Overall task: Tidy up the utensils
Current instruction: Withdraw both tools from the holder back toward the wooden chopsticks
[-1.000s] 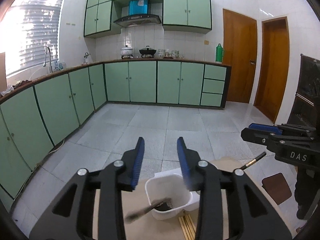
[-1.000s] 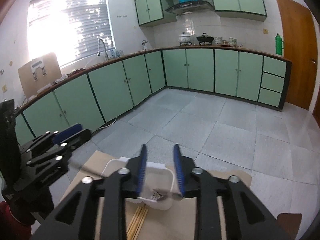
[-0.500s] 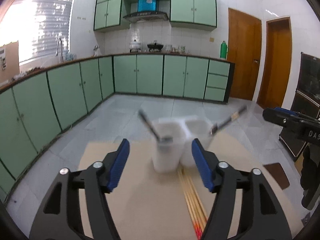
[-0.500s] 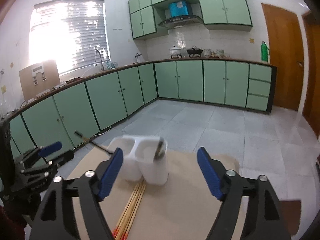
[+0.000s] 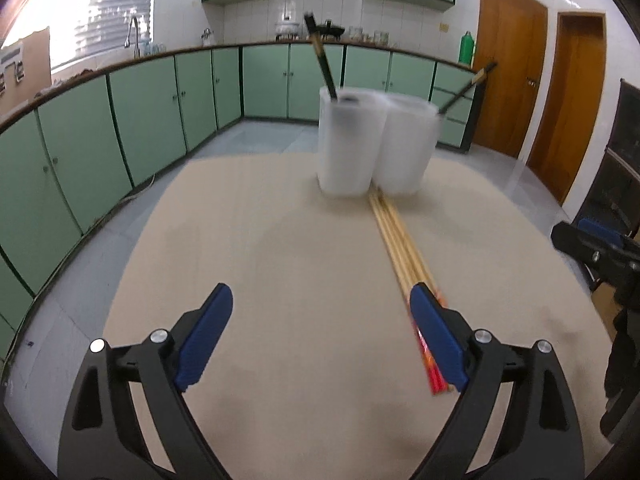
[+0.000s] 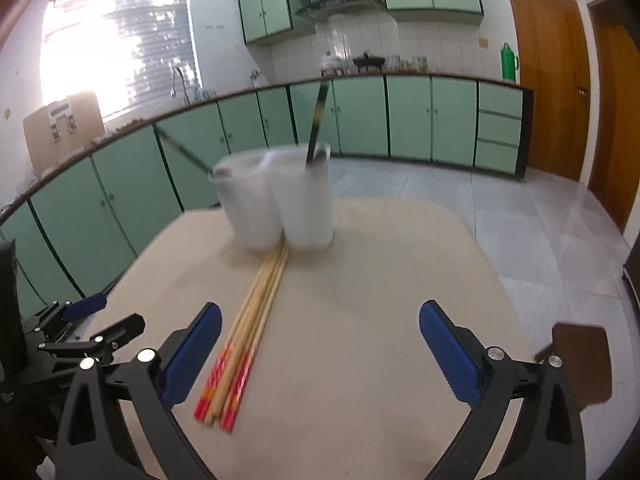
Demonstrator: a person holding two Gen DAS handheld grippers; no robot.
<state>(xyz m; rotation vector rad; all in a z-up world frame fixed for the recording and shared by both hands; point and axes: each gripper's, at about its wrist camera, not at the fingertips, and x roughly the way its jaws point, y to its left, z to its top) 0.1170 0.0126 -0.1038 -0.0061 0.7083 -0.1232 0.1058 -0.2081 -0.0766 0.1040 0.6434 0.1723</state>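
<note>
chopsticks [image 6: 256, 316] now near both grippers, left gripper [image 5: 320, 336] and right gripper [image 6: 320, 348] fingers just spread apart, nothing between

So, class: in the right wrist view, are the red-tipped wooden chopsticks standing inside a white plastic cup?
No: the red-tipped wooden chopsticks lie flat on the beige tabletop, in front of the white plastic cups.

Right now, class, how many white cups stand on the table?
2: one cup on the left and the other cup touching it on the right, at the table's far end. None seem hidden.
</note>
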